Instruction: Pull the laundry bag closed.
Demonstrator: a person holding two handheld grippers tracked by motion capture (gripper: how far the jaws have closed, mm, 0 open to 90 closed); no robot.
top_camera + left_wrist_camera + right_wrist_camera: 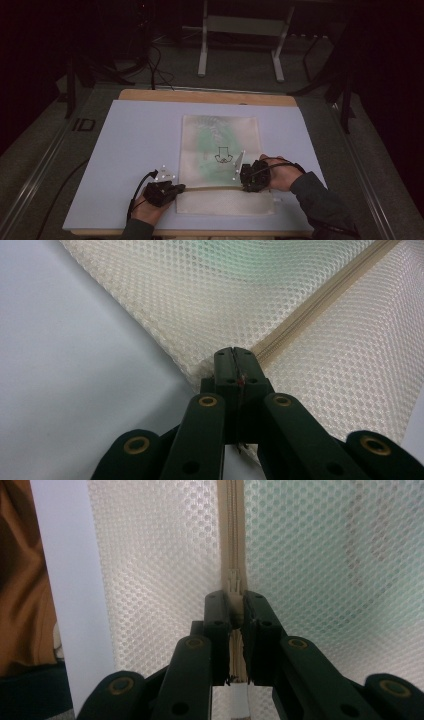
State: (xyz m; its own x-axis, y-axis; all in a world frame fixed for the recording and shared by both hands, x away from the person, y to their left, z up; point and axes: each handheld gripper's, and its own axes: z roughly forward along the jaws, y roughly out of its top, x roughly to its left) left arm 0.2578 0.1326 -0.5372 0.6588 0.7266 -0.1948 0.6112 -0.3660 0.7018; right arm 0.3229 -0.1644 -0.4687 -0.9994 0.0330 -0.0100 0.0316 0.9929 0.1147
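A white mesh zip bag (220,150) lies flat on the pale blue mat (135,145), with a green item with a black drawing (223,156) inside it. Its beige zipper (212,188) runs across the bag near the front. My left gripper (181,188) is at the zipper's left end, shut on the bag's edge (233,360) where the zipper tape (310,305) ends. My right gripper (244,187) points left along the zipper (231,530), and its jaws are shut on the zipper slider (233,587).
The mat covers a wooden table (210,96) whose back edge shows. Behind it is dark floor with white stand legs (202,60) and cables (155,65). A sleeve (320,200) comes in at the lower right.
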